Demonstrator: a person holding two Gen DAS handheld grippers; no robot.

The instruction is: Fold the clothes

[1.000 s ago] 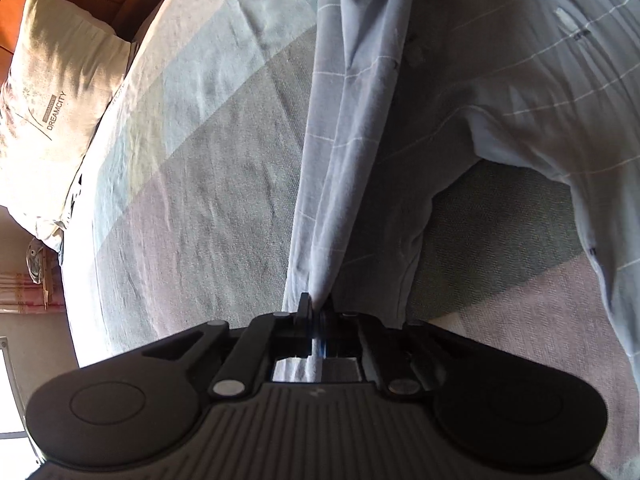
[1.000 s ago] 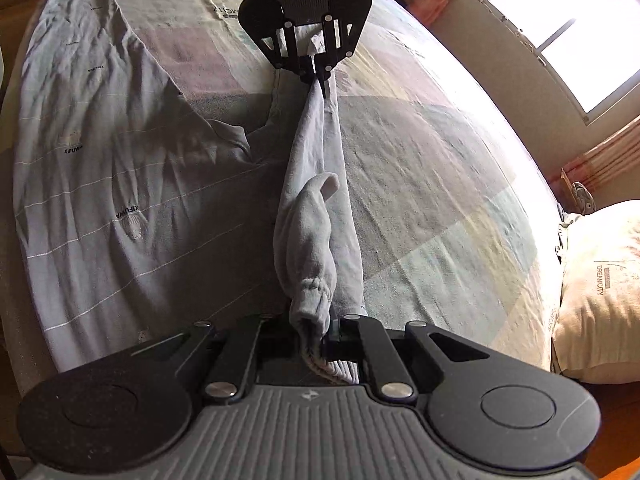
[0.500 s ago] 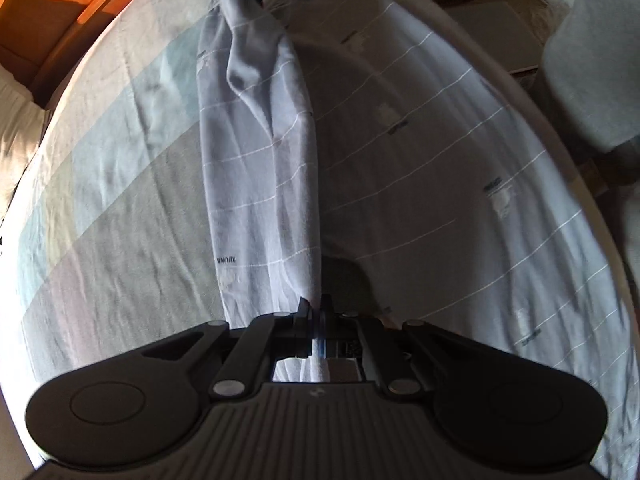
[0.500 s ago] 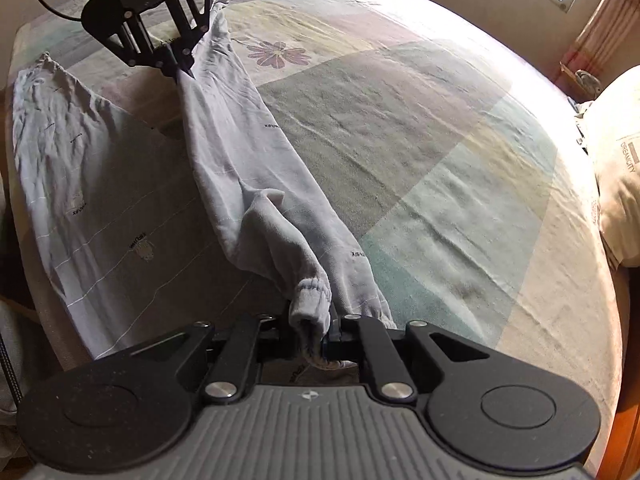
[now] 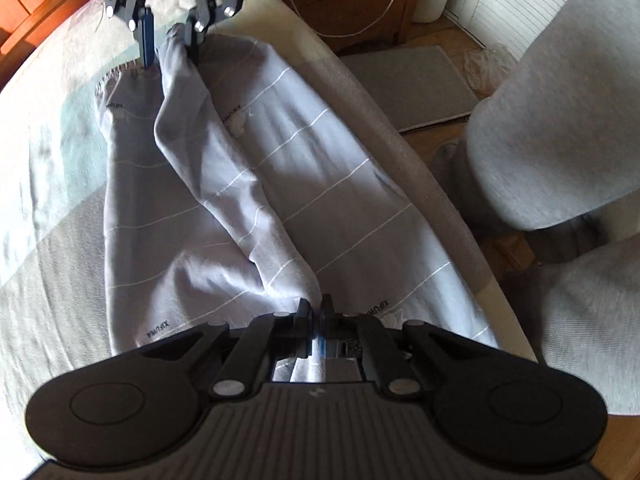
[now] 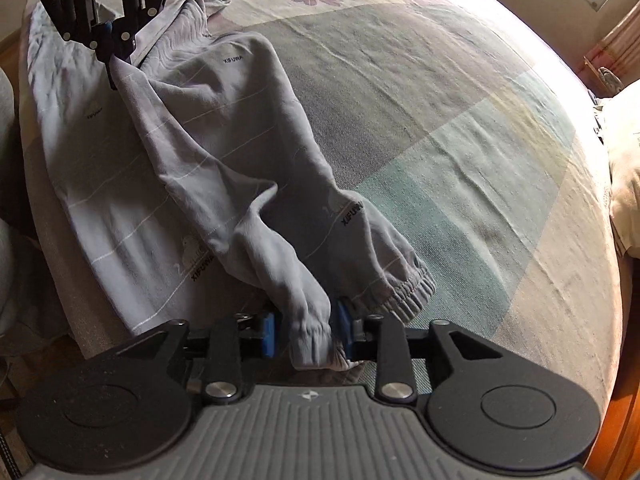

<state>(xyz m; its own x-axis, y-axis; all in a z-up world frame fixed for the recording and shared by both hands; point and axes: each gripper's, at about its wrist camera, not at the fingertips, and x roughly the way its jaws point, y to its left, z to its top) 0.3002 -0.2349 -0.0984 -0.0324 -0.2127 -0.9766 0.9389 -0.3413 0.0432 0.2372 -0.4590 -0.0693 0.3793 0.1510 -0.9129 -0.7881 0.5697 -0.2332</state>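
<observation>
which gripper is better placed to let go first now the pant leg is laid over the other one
Right. The right gripper already stands open around the cuff low over the bed, so it can withdraw. The left gripper is clamped on the pants, holding the waist end.

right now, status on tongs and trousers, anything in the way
Left tongs shut on trousers. Right tongs open, cuff loose between. One leg folded over the other on bed. Nothing blocking.

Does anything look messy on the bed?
Yes. The grey striped trousers are not folded flat: the leg laid on top is twisted and bunched, lying crooked across the other. Its elastic cuff sits between the right gripper jaws.
</observation>
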